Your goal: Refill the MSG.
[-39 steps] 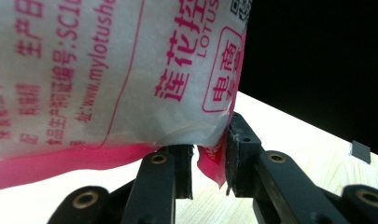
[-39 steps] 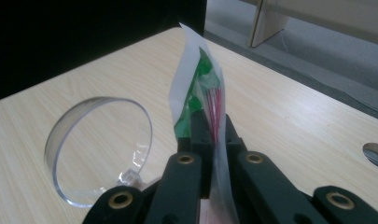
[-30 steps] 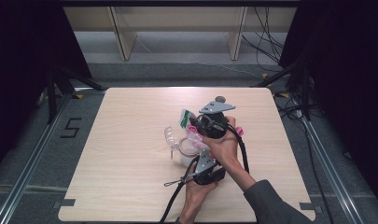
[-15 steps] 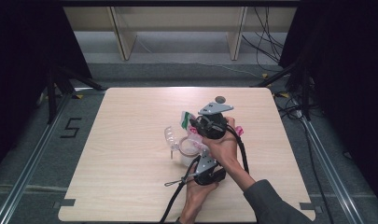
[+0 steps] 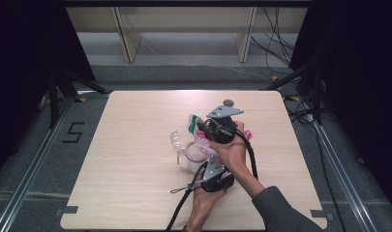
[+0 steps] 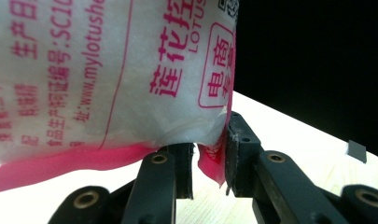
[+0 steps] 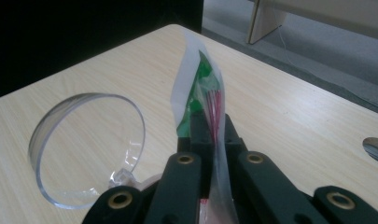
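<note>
At mid-table a white packet [image 6: 98,70] with pink print hangs above the wood. My left gripper [image 6: 210,163] is shut on the packet's pink bottom edge, which is bunched between the jaws. In the high view this gripper [image 5: 204,157] points away from the person, just under the packet [image 5: 202,137]. My right gripper [image 7: 213,125] is shut on a thin upright flap of clear wrapper [image 7: 200,74] with green and red print. From above, the right gripper [image 5: 199,128] sits over the packet with the green flap [image 5: 192,123] sticking out to its left. Whether flap and packet are one piece I cannot tell.
A clear round plastic cup [image 7: 88,144] lies on its side just left of the grippers [image 5: 176,141]. A small grey disc [image 5: 228,102] rests on the table behind them. The wooden table [image 5: 126,183] has bare room to the left and right; dark stands flank it.
</note>
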Available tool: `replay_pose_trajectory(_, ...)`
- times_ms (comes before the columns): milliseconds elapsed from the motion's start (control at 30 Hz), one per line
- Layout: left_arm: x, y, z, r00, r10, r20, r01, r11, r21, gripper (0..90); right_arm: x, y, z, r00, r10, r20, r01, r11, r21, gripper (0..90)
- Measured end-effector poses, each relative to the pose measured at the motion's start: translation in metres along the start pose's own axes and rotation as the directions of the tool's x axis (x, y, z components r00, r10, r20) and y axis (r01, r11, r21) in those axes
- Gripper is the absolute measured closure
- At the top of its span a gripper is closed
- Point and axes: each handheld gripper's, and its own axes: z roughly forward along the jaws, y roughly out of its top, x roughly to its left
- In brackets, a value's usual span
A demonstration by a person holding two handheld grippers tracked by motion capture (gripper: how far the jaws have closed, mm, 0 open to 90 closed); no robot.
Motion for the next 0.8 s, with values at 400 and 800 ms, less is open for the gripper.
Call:
replay_pose_trajectory(400, -0.0005, 0.0008, -0.0009, 1.0000, -0.002, 0.000, 0.002, 1.0000, 0.000, 74.6, 0.0008, 0.0005, 0.0006, 0.9999, -0.017, 0.002, 0.017, 1.000, 0.013, 89.8)
replay_pose_trajectory(800, -0.0024, 0.0024, -0.0026, 1.0000, -0.003, -0.008, 0.003, 1.0000, 0.001, 74.7, -0.0003, 0.0006, 0.0027, 0.9992, -0.039, 0.001, 0.039, 0.999, 0.006, 89.8)
